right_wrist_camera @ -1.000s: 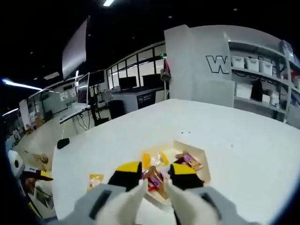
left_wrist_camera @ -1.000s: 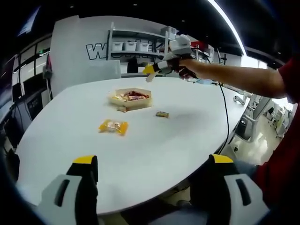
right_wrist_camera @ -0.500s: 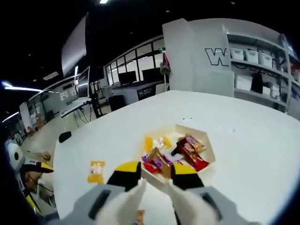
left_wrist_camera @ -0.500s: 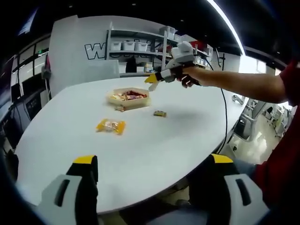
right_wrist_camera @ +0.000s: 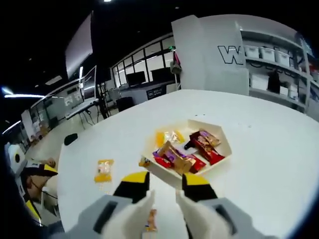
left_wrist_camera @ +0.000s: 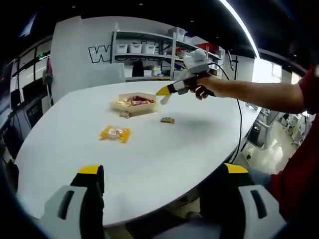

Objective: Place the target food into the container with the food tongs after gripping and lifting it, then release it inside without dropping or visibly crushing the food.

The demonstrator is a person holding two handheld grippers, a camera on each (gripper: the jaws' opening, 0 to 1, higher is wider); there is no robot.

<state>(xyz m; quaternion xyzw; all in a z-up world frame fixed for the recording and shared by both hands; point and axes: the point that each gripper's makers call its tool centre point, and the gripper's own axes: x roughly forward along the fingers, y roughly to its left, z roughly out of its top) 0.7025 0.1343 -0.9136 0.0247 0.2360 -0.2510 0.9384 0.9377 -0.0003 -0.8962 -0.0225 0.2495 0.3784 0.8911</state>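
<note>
A pale cardboard container (right_wrist_camera: pixel 219 142) holding several wrapped snacks sits on the white table (right_wrist_camera: pixel 264 164); it also appears as the container (left_wrist_camera: pixel 135 102) in the left gripper view. My right gripper (right_wrist_camera: pixel 165 180) hovers short of it, its jaws pressed on white food tongs (right_wrist_camera: pixel 142 211) whose arms stand apart with nothing between them. A small wrapped snack (right_wrist_camera: pixel 149 219) lies on the table under the tongs. In the left gripper view a person's hand holds the right gripper (left_wrist_camera: pixel 164 92) just right of the container, above the small snack (left_wrist_camera: pixel 167 120). My left gripper (left_wrist_camera: pixel 162 174) stays open near the table's front edge.
A yellow packet (left_wrist_camera: pixel 114 133) lies on the table left of the middle, seen again as the yellow packet (right_wrist_camera: pixel 103 170). Another small snack (right_wrist_camera: pixel 144 162) rests against the container's near wall. A cable (left_wrist_camera: pixel 239 114) hangs off the table's right edge. Shelves (left_wrist_camera: pixel 144 50) stand behind.
My right gripper has drawn back from over the container, which now lies farther ahead, and the small snack on the table has come into view under the tongs. The left gripper has held still.
</note>
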